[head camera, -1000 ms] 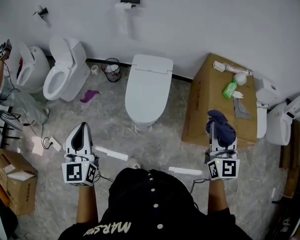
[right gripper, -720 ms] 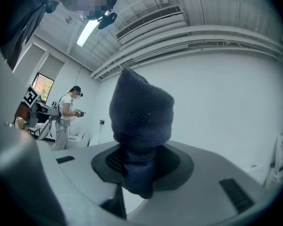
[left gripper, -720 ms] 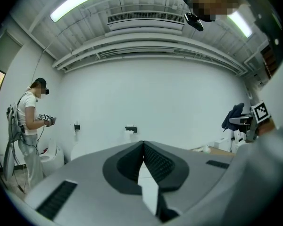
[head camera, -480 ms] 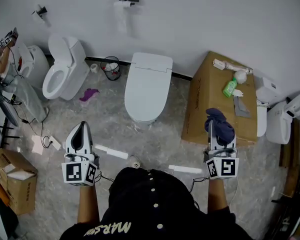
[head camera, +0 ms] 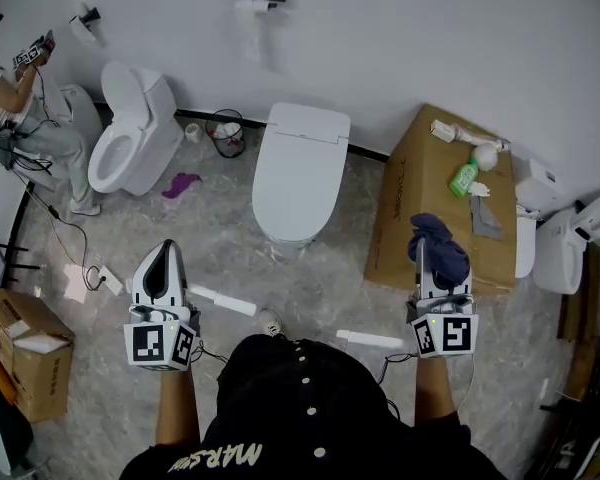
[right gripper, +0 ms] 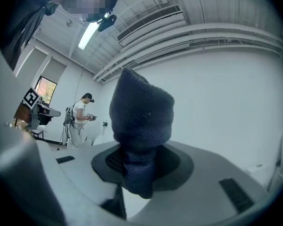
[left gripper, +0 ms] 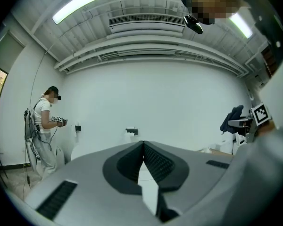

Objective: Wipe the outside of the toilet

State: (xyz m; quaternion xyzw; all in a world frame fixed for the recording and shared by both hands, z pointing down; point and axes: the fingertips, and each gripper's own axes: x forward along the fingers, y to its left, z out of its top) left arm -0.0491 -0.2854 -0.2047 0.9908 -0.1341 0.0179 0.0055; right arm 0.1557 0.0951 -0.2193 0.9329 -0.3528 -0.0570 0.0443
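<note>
A white toilet (head camera: pixel 298 173) with its lid down stands against the back wall, ahead of me in the head view. My right gripper (head camera: pixel 427 247) is shut on a dark blue cloth (head camera: pixel 438 249), which bunches up above the jaws; in the right gripper view the cloth (right gripper: pixel 140 121) fills the middle. My left gripper (head camera: pixel 161 261) is held low at the left, jaws shut with nothing between them, and in the left gripper view its closed jaws (left gripper: pixel 143 147) point at the far wall. Both grippers are well short of the toilet.
A second toilet (head camera: pixel 130 140) with its lid up stands at the left, with a bin (head camera: pixel 226 134) and a purple rag (head camera: pixel 181 183) beside it. A cardboard box (head camera: pixel 438 198) holding a green bottle (head camera: pixel 462 178) stands right of the middle toilet. A person (head camera: pixel 20 98) stands at far left. Cables cross the floor.
The grippers have stayed almost still. The person at the far left has come further into the head view, and the view has shifted slightly.
</note>
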